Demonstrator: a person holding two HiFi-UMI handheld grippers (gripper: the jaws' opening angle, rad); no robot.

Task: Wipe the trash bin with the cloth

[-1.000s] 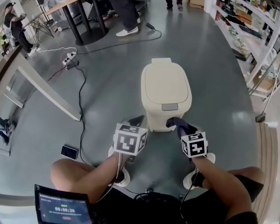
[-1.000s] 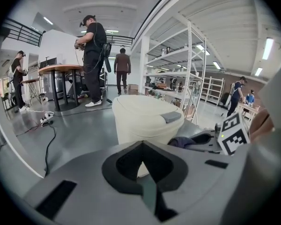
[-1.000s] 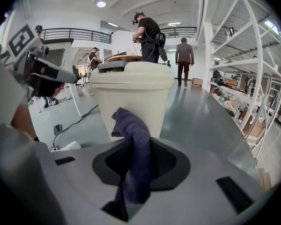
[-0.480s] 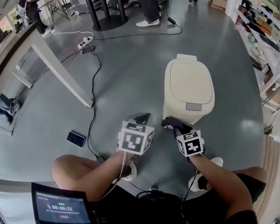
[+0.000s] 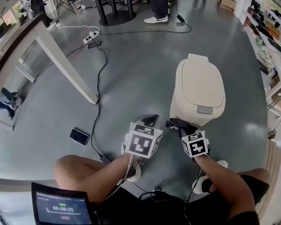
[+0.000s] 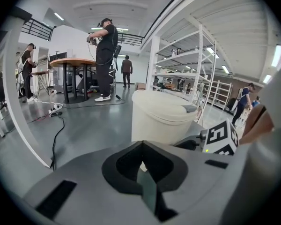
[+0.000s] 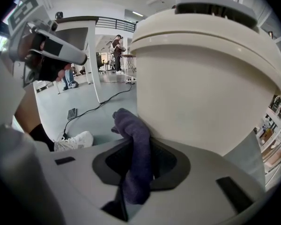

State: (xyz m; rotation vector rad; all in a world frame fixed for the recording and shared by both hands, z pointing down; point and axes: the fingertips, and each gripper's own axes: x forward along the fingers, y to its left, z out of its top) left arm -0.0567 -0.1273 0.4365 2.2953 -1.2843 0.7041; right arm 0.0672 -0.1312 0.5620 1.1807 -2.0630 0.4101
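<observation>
A cream pedal trash bin [image 5: 199, 93] with its lid down stands on the grey floor, right of centre in the head view. My right gripper [image 5: 174, 123] is shut on a dark purple cloth [image 7: 133, 146], and the cloth's tip lies against the bin's lower front wall [image 7: 201, 107]. My left gripper [image 5: 149, 119] hovers to the left of the bin, shut with nothing between its jaws. In the left gripper view the bin [image 6: 161, 118] sits just ahead and the right gripper's marker cube [image 6: 221, 137] shows beside it.
A black cable [image 5: 99, 74] runs across the floor to a power strip [image 5: 91, 38]. A phone [image 5: 79, 136] lies on the floor at the left. A slanted white table leg [image 5: 65, 64] stands left. Shelving [image 5: 271, 27] lines the right. People stand at the back.
The view has shifted so the bin now sits further right. Both grippers keep their places by the bin's front, the right one still holding the cloth against it.
</observation>
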